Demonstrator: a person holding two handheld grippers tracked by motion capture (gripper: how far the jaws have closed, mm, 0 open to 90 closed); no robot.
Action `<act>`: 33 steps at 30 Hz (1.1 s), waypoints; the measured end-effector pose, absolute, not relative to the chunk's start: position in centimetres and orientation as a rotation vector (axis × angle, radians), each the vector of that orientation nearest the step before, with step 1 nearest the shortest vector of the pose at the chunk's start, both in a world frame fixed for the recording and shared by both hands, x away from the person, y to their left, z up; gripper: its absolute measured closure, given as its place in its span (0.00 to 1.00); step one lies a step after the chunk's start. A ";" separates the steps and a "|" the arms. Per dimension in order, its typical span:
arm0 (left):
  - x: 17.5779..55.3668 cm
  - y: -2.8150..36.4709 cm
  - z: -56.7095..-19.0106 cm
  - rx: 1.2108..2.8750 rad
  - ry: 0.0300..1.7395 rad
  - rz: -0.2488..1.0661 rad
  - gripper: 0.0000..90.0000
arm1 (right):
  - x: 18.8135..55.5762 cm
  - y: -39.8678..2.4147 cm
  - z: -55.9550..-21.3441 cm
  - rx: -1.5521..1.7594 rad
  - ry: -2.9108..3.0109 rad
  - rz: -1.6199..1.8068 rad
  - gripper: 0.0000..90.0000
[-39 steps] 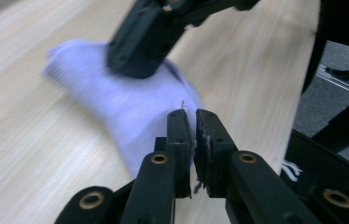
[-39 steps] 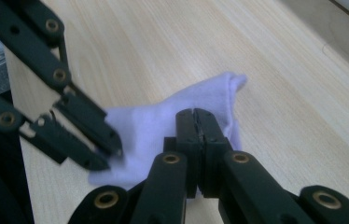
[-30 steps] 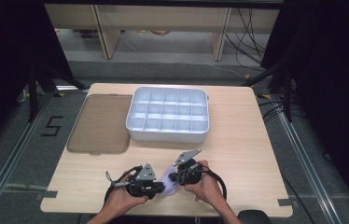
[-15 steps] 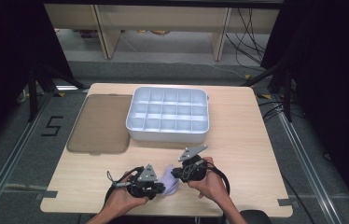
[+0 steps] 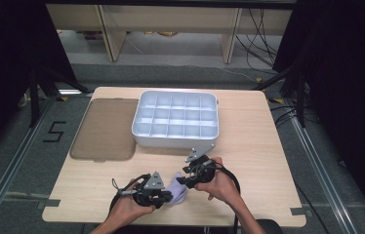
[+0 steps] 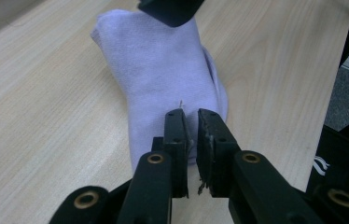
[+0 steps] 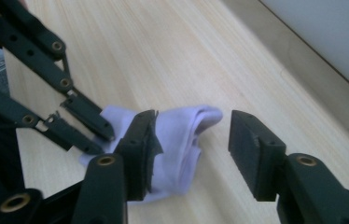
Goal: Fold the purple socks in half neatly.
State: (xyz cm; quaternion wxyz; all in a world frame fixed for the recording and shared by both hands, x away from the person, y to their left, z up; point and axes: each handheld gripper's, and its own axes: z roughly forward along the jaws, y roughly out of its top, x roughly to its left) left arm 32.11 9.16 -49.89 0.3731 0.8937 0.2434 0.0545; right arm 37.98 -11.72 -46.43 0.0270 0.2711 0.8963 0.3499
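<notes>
Pinching one end of the purple sock (image 6: pixel 163 79), the left gripper (image 5: pixel 165 197) has its jaws almost shut on the cloth. At about 2 o'clock from it, the right gripper (image 7: pixel 193 140) has just been opening; its jaws stand apart around the sock's other end, not pressing. The sock lies on the table (image 5: pixel 258 146), at 6 o'clock from the white tray (image 5: pixel 175 139).

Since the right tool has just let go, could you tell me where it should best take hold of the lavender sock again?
Grip the sock's free folded end, from above. The left tool pins the opposite end, and the open right tool already straddles that raised fold.
</notes>
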 end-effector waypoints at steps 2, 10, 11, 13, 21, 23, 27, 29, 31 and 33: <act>32.1 9.1 -49.9 2.282 0.633 0.151 0.90 | 38.5 -11.6 -46.6 0.802 2.813 1.062 0.52; 32.1 9.2 -49.9 2.293 0.614 0.138 0.90 | 39.6 -11.1 -48.0 0.750 2.908 1.039 0.48; 32.2 9.3 -49.9 2.303 0.607 0.141 0.90 | 39.6 -11.1 -48.1 0.767 2.921 1.033 0.48; 32.1 9.1 -50.0 2.280 0.629 0.143 0.90 | 39.7 -11.0 -48.2 0.779 2.927 1.021 0.46; 32.1 9.2 -50.0 2.284 0.618 0.135 0.90 | 40.2 -10.7 -48.9 0.797 2.963 0.989 0.44; 32.1 9.2 -50.0 2.276 0.622 0.133 0.90 | 40.3 -10.6 -49.2 0.789 2.970 1.000 0.44; 32.1 9.3 -50.0 2.277 0.613 0.132 0.90 | 40.2 -10.6 -49.3 0.802 2.973 0.991 0.45; 32.1 9.2 -50.1 2.265 0.625 0.129 0.90 | 40.2 -10.6 -49.4 0.799 2.978 1.008 0.47; 32.0 9.2 -50.1 2.253 0.644 0.109 0.90 | 40.2 -10.8 -49.6 0.830 2.992 1.023 0.49; 32.1 9.2 -50.2 2.252 0.641 0.112 0.90 | 40.3 -10.9 -49.9 0.840 3.000 1.052 0.51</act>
